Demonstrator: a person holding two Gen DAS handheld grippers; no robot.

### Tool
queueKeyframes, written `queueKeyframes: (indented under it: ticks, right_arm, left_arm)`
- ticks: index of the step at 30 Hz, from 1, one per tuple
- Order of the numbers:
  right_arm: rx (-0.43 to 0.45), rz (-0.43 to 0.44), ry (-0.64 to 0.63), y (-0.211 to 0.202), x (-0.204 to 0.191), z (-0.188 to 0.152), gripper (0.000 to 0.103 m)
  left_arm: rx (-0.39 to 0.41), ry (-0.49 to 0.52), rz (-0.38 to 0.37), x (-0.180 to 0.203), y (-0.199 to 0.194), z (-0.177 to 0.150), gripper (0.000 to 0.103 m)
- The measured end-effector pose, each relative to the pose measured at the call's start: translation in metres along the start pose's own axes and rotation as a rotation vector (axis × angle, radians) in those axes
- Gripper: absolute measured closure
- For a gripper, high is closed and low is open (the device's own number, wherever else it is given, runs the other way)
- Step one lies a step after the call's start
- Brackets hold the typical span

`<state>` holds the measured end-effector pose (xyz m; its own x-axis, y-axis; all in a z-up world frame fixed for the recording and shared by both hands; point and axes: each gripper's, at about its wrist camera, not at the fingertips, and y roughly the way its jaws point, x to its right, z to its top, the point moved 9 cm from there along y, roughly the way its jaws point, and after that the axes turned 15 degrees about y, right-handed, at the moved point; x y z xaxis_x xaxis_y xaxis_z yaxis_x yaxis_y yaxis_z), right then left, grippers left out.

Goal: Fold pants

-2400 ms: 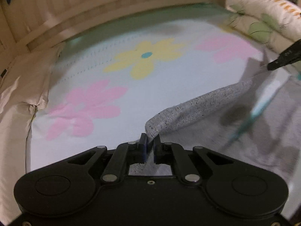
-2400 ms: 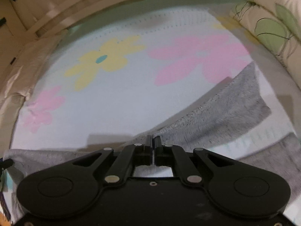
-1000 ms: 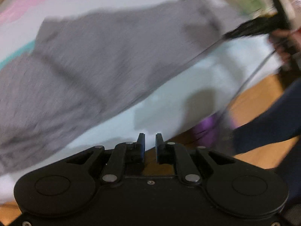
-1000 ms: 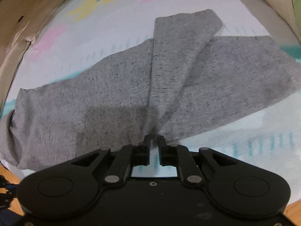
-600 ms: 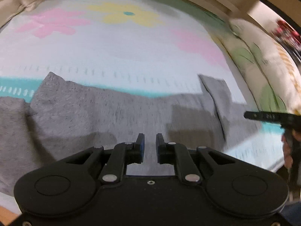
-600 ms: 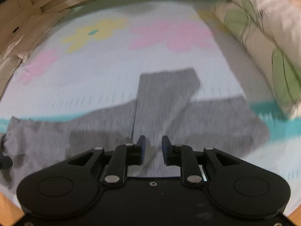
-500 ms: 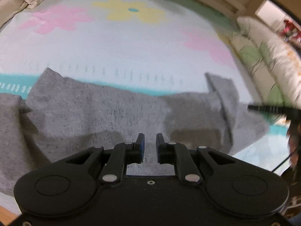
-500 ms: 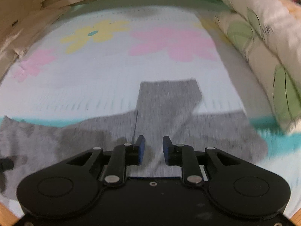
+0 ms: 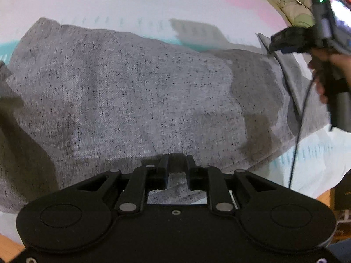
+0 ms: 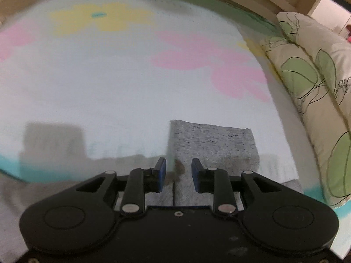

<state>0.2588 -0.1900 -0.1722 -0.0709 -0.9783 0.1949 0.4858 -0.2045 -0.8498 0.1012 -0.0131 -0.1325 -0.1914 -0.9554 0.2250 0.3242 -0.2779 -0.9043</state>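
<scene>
Both grippers lowered, left gripper [image 9: 177, 164] parted over pants [image 9: 136, 92] edge

No readable text, labels, brands or numbers in either view. Dark box at 4 o'clock in the left wrist view carries faint print, too blurred to read.

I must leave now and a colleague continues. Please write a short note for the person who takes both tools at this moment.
Left tool: open, holds nothing, low over the near edge of the grey pants.
Right tool: open, holds nothing, over the turned-up leg end.
Pants lie spread across the flowered bedsheet, pillows to the right.
Done: a first fold seems laid.
Left: probably grip again, fold once more, then smooth flat.
</scene>
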Motion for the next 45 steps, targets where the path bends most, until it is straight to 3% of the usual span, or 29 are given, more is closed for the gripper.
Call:
queueKeyframes:
  ticks: [3, 5, 7, 11, 16, 20, 24, 28, 32, 39, 45]
  right_arm:
    - [-0.011, -0.091, -0.024, 0.017, 0.001, -0.003, 0.076]
    - [-0.016, -0.089, -0.028, 0.023, 0.006, -0.006, 0.084]
    - [-0.012, -0.043, -0.015, 0.021, 0.012, -0.004, 0.102]
    - [0.043, 0.024, 0.098, -0.004, 0.049, 0.011, 0.102]
    - [0.081, 0.107, 0.302, -0.036, 0.122, 0.02, 0.102]
    - [0.056, 0.16, 0.485, -0.047, 0.185, -0.001, 0.102]
    - [-0.012, 0.187, 0.629, -0.034, 0.222, -0.042, 0.102]
    - [-0.059, 0.178, 0.706, -0.015, 0.237, -0.077, 0.102]
    - [-0.043, 0.182, 0.724, -0.008, 0.236, -0.088, 0.102]
    - [0.045, 0.188, 0.715, -0.044, 0.24, -0.094, 0.102]
    - [-0.045, 0.16, 0.745, -0.021, 0.242, -0.124, 0.101]
  left_arm:
    - [-0.005, 0.0, 0.003, -0.002, -0.001, 0.004, 0.077]
    - [-0.007, 0.007, 0.011, 0.002, -0.001, 0.007, 0.077]
    - [-0.009, 0.019, 0.019, 0.003, -0.002, 0.006, 0.077]
    - [-0.015, 0.028, 0.025, 0.003, 0.002, 0.008, 0.077]
    - [-0.018, 0.032, 0.023, 0.001, 0.006, 0.007, 0.077]
    - [-0.016, 0.034, 0.026, 0.009, 0.012, 0.021, 0.077]
    - [-0.012, 0.061, 0.041, 0.011, 0.012, 0.022, 0.077]
    - [-0.01, 0.095, 0.059, 0.015, 0.016, 0.023, 0.077]
    - [-0.014, 0.102, 0.066, 0.017, 0.019, 0.026, 0.077]
    - [0.008, 0.145, 0.074, 0.027, 0.016, 0.031, 0.077]
    - [0.046, 0.239, 0.064, 0.053, 0.019, 0.04, 0.077]
